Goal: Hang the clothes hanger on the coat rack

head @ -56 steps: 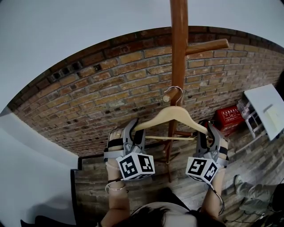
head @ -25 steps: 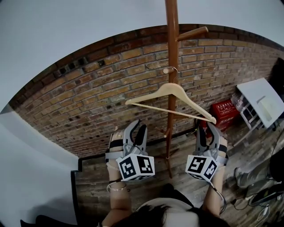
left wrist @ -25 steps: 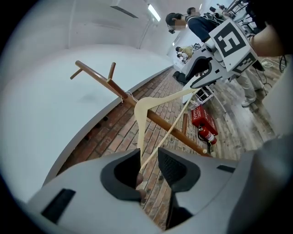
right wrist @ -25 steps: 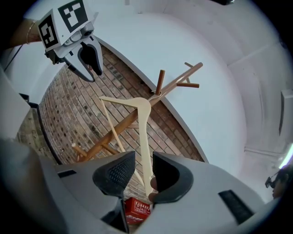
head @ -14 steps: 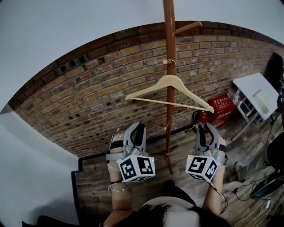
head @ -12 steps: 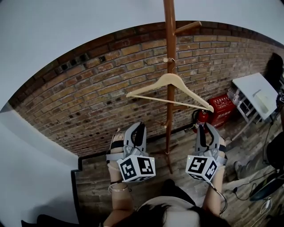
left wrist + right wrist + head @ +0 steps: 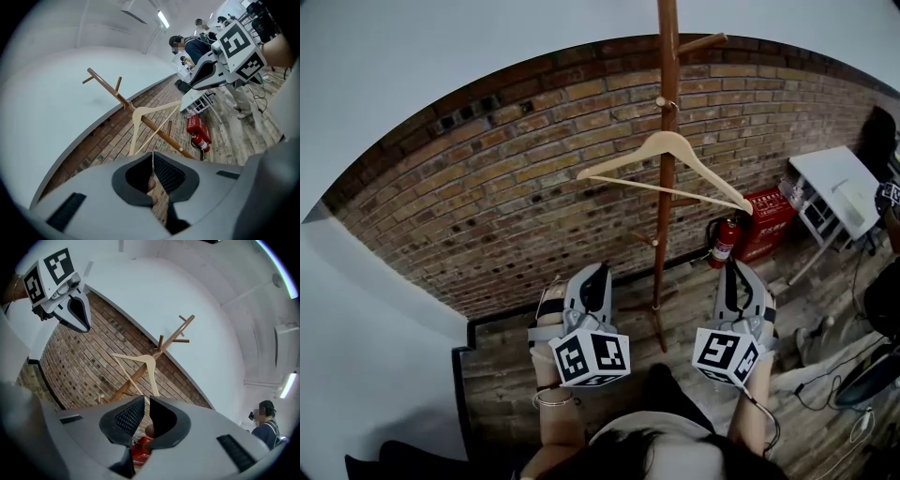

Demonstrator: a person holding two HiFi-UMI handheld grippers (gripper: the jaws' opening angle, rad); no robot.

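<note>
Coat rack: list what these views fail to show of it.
- Coat rack top: cut off by the head view's upper edge.
- Hanger hook on its peg: too small in every view to judge seating.
- Rack foot: hidden behind the right claw in the right gripper view.

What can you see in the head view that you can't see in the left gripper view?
Only the head view: the left tool seen whole from behind, and the bracelet on the wrist below it.
Only the left gripper view: a ceiling light, a person standing far back in the room, and the left tool's jaws up close, closing with nothing between them.
Both: the clothes hanger hanging on the coat rack, the brick wall, the red fire extinguisher and the right tool.
</note>
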